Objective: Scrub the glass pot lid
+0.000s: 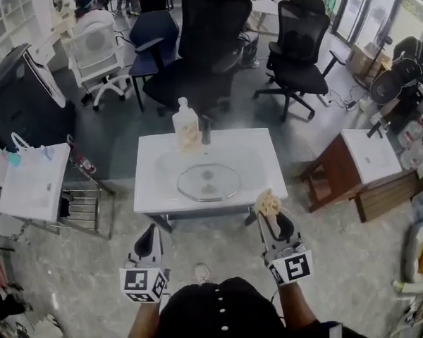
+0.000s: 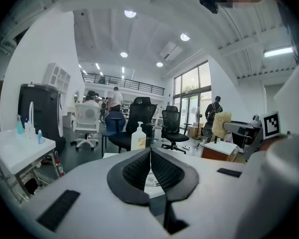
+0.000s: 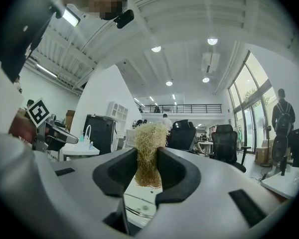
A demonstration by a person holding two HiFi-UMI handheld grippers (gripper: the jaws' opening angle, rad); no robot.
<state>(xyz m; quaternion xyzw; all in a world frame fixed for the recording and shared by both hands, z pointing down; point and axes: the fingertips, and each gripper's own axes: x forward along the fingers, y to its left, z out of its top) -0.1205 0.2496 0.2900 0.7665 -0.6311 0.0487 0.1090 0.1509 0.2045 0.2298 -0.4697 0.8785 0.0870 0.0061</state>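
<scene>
While both grippers hang short of white table's near edge, glass pot lid lies flat mid-top, white margin all round. Soap bottle stands upright by far edge, behind lid. Left gripper: jaws pressed together, empty. Right gripper: clamped on straw-coloured scrubber, tuft just beside near-right corner. Floor strips separate table from wire rack at left and wooden stand at right. Office chairs crowd far side.
</scene>
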